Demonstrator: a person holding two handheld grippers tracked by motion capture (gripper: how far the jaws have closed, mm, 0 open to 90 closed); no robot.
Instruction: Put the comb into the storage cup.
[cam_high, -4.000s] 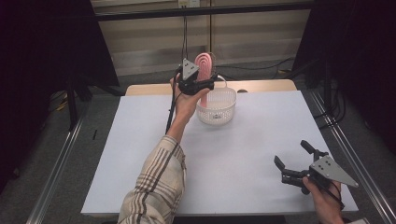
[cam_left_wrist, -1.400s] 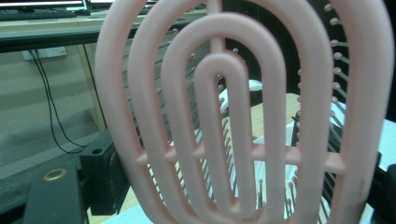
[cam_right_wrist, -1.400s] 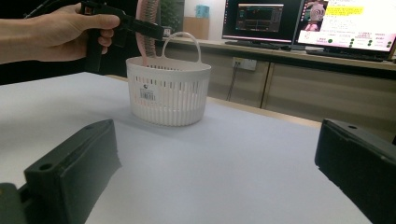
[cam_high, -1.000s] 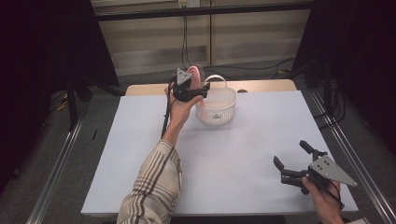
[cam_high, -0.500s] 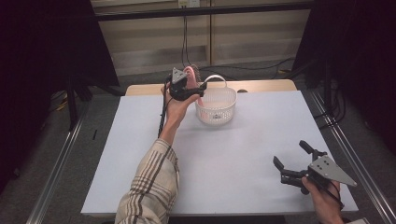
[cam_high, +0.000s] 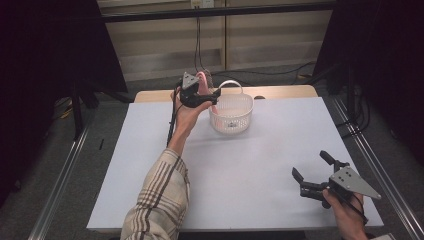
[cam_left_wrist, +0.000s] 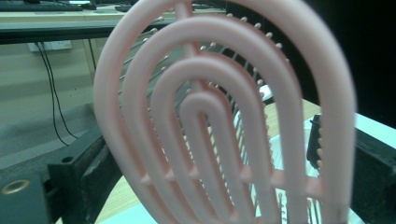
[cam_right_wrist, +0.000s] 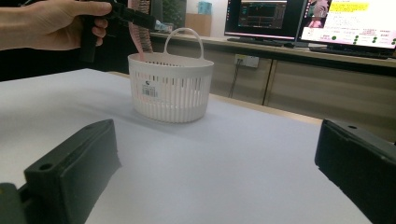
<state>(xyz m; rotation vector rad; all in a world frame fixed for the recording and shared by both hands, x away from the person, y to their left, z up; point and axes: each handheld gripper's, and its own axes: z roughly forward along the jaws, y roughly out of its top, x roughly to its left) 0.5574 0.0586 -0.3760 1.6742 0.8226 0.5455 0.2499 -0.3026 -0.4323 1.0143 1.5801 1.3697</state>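
Your left gripper, upper centre of high view, jaws just been opening around pink brush; brush standing in white basket, near-released. Left: withdraw. Your right gripper, lower right, wide open, empty.

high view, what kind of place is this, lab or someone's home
Most likely a lab or recording workspace, not a home. A white table stands inside a metal frame with dark curtains around it, computer monitors show data on a bench behind, and cables hang from a wall socket.
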